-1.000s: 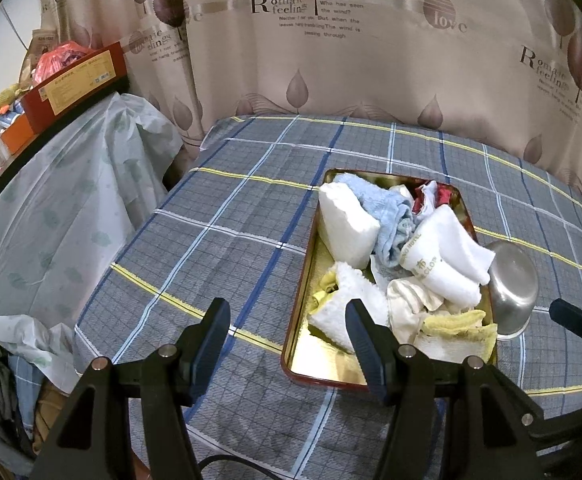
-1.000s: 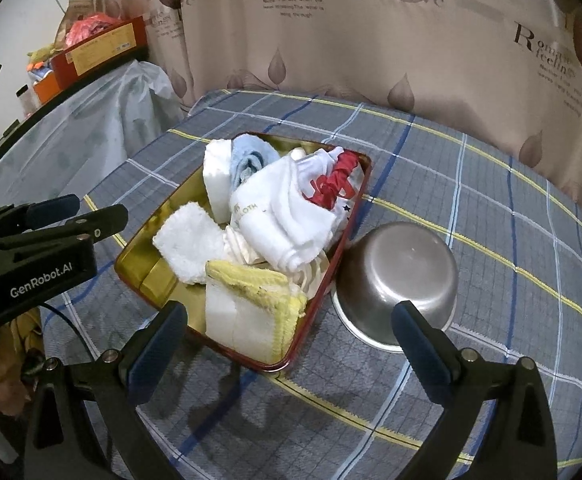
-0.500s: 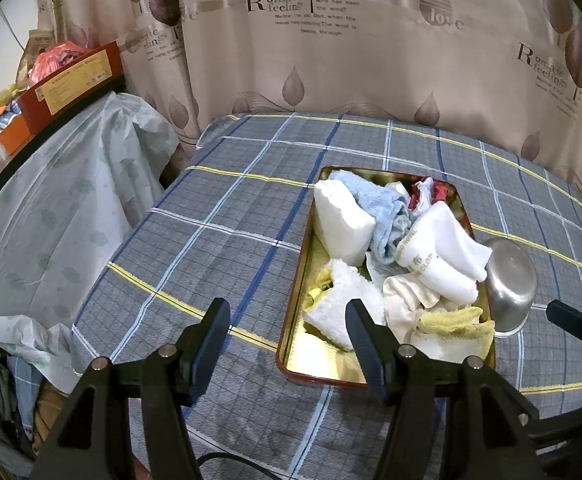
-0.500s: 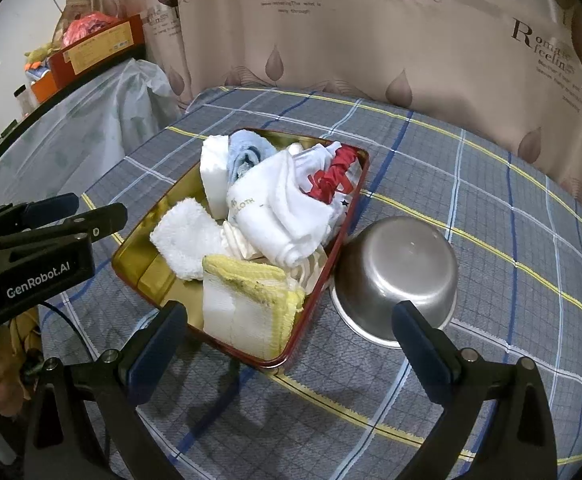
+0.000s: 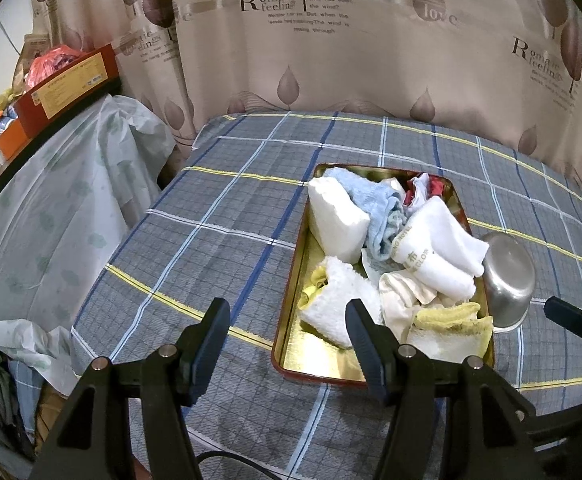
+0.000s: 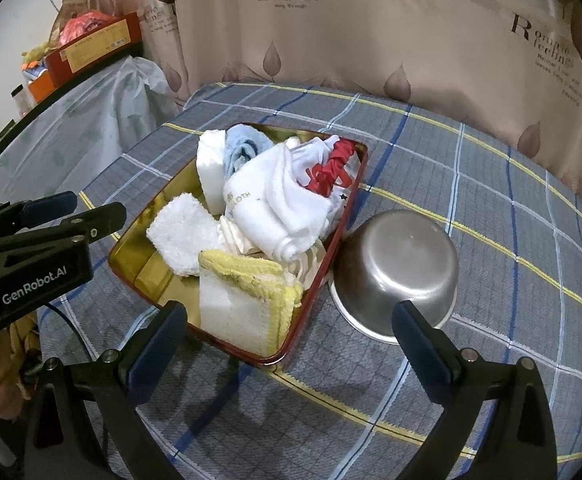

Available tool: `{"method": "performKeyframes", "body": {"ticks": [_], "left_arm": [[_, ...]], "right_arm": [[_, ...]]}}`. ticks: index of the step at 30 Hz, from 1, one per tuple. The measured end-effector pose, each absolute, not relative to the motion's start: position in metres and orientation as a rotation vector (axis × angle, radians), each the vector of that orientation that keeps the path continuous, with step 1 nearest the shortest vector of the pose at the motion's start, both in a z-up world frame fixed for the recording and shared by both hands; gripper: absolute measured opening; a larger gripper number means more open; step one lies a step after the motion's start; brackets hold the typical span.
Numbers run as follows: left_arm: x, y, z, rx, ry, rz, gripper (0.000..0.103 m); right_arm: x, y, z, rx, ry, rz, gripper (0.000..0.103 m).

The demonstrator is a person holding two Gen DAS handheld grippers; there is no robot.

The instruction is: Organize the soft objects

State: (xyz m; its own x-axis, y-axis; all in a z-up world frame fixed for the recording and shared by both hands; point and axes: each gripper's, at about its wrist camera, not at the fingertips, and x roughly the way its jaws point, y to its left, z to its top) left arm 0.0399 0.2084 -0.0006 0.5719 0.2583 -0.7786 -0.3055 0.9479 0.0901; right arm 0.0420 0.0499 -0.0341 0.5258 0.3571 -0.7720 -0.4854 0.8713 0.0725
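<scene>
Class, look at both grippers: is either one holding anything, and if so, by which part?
Nothing is held. The left gripper and right gripper are both open and empty, short of the tray of cloths.

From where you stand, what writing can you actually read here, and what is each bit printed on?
"Romatic feeling" and "love": on the curtain; the small lines under it are too blurred to read.
"GenRobot.AI": on the left gripper body.
"...CLOTH" in the right view: on the rolled white towel; the rest is unreadable.
Label on the red box: too small to read.
</scene>
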Motion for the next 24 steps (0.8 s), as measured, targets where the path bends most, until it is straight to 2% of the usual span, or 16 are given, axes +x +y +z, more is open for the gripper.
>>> {"method": "performKeyframes", "body": {"ticks": [24], "left_arm": [[0.0408, 0.2055, -0.0021, -0.039, 0.912, 0.327, 0.062]], "right_arm": [[0.0425, 0.0536, -0.0395, -0.144, 0.917, 0.503, 0.101]]}}
